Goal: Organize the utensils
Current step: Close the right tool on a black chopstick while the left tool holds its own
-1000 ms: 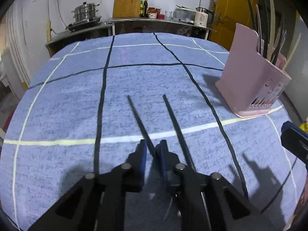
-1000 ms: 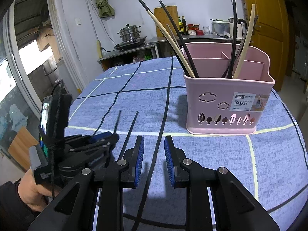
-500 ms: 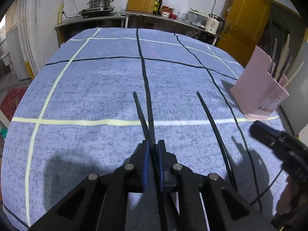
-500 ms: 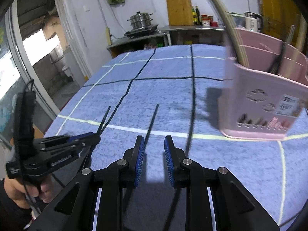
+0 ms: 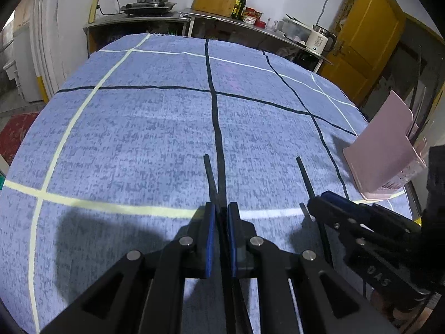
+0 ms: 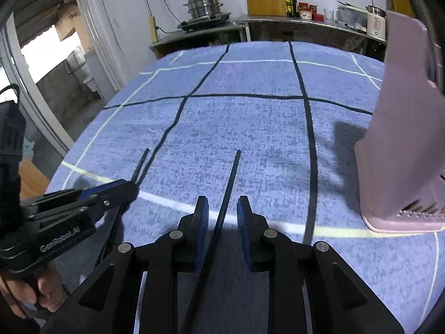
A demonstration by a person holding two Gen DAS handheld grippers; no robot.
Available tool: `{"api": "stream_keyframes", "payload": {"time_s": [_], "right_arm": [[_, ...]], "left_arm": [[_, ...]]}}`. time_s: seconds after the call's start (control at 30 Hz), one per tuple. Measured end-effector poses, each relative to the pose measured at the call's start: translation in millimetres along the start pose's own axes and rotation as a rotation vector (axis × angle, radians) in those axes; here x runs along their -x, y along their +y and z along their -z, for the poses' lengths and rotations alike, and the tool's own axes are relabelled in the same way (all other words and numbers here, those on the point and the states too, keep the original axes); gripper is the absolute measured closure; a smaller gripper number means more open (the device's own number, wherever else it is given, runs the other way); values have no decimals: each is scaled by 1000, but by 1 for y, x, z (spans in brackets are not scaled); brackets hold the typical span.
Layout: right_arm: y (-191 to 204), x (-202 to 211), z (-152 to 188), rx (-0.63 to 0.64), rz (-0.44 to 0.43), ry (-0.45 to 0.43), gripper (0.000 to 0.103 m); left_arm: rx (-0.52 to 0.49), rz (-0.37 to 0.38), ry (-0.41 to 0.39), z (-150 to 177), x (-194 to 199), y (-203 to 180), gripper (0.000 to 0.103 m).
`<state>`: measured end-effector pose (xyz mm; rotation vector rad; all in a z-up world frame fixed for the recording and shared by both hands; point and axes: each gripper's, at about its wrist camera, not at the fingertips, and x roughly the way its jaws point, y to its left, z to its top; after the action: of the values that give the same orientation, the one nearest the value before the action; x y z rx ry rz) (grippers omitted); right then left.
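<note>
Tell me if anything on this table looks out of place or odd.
Two black chopsticks are out on the blue tablecloth instead of in the pink basket: the left gripper clamps one chopstick; the other chopstick lies between the right gripper's open fingers.

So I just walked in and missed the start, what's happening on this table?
A person is tidying chopsticks with two tools. The left hand-held gripper is shut on one black chopstick. The right hand-held gripper straddles a second black chopstick, its pads not pressing it. The pink utensil basket, already holding others, stands to the right on the blue tablecloth.
</note>
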<state>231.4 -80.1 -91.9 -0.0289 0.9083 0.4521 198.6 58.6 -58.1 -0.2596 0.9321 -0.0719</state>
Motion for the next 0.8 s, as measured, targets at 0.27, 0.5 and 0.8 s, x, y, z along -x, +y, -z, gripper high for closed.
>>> {"api": "stream_keyframes", "payload": {"time_s": [0.27,0.5,0.8], "right_arm": [[10,-7,-7,39,67,23,89],[5,-4,-11,28,26,35,96],[14,38,-20,45,-8,-49,97]], "left_arm": [[-44,-24,5,-7,-6,-6,93],[-47,-29,4,-9,-6,-9,95],[-51,-4,-52,-18,27,-9,96]]}}
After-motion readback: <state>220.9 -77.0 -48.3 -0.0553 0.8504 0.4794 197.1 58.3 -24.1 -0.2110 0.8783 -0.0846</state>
